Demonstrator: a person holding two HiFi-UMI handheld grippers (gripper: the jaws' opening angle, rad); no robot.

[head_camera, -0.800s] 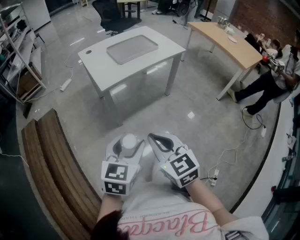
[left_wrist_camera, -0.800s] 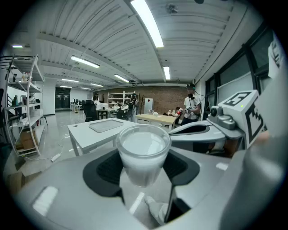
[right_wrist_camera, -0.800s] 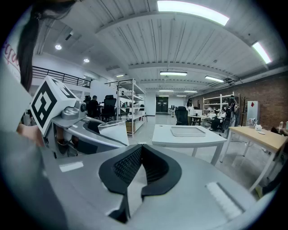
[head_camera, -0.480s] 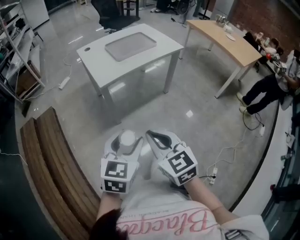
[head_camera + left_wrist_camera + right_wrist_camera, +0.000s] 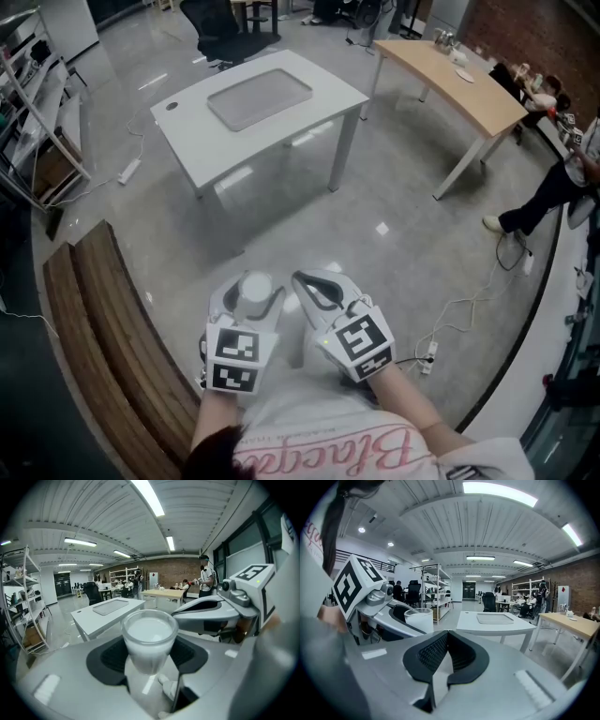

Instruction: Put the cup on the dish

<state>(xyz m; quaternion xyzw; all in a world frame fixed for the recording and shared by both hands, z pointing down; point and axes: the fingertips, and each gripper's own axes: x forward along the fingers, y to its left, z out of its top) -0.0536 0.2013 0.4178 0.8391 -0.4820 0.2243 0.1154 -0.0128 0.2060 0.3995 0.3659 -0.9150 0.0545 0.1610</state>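
Observation:
A frosted white cup [image 5: 255, 284] is held upright in the air, low in the head view, over the grey floor. My left gripper [image 5: 251, 279] is shut on the cup [image 5: 149, 639], with its dark pads pressing both sides. Close to its right, my right gripper [image 5: 309, 281] is shut with nothing between its pads [image 5: 446, 641]; from there the cup [image 5: 419, 619] shows at the left. Ahead stands a white table [image 5: 281, 122] bearing a flat grey tray [image 5: 260, 97], some way from both grippers. I cannot pick out a dish.
A curved wooden bench [image 5: 103, 319] runs along the left. A light wooden table [image 5: 459, 84] stands at the back right, and a person [image 5: 553, 178] is beside it. Shelving [image 5: 28, 94] lines the far left. Cables [image 5: 441, 328] lie on the floor at the right.
Both grippers keep the same pose and the cup stays held. The person at the right has stepped further right.

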